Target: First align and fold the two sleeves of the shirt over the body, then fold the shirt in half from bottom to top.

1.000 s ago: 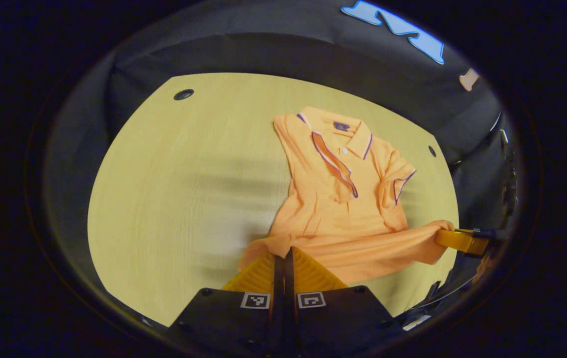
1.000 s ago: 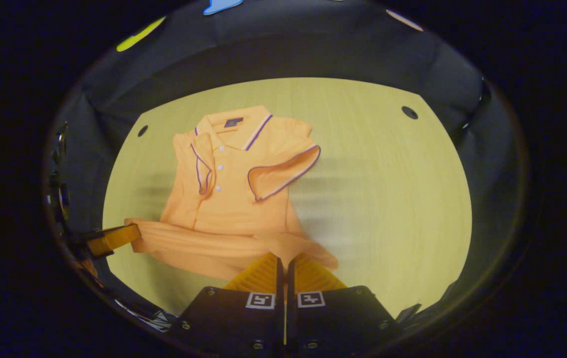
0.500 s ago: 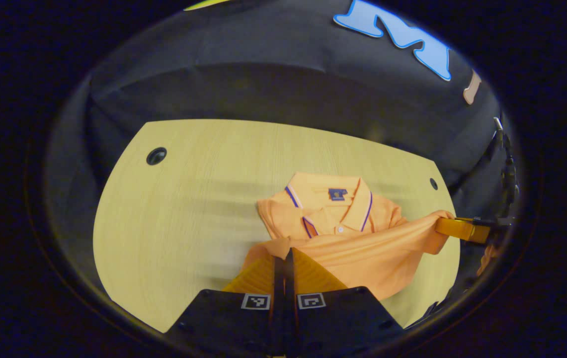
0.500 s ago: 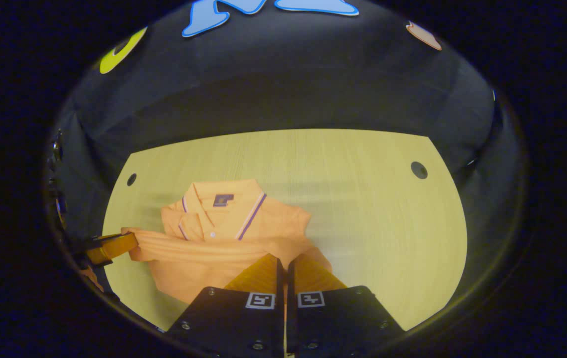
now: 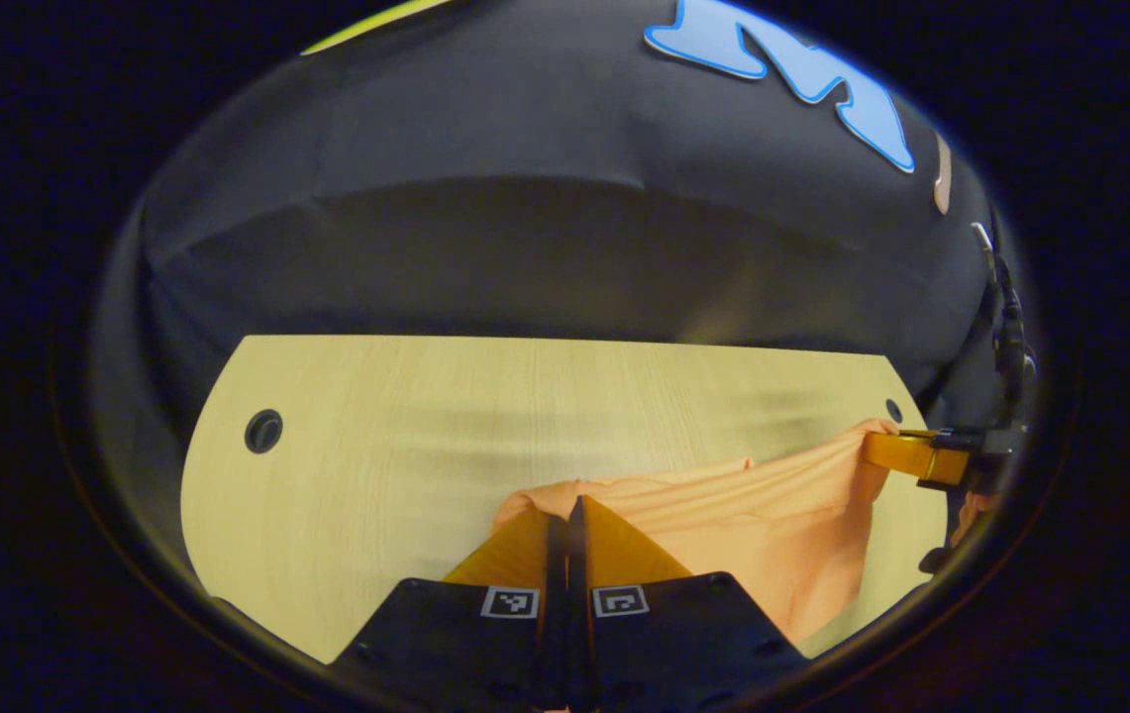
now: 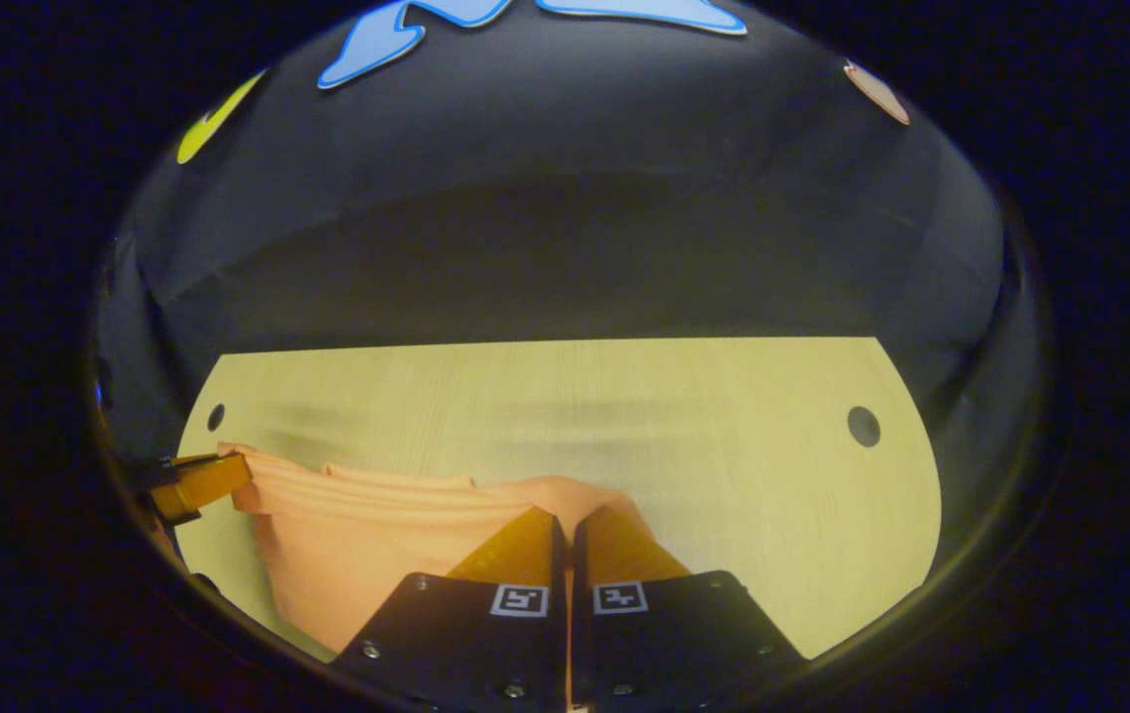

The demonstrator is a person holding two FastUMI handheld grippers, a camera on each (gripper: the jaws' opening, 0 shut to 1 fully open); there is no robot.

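1. Shirt [image 5: 753, 525]: orange; hem edge held stretched between both grippers above the table [image 5: 376, 475]. Collar, placket and sleeves, seen a second ago, are now covered by the raised cloth.
2. Left gripper [image 5: 565, 510]: fingers closed, pinching one hem corner.
3. Right gripper [image 6: 565, 520]: fingers closed, pinching the other corner.
4. Writing: none legible on the shirt; square coded markers on the gripper bodies.
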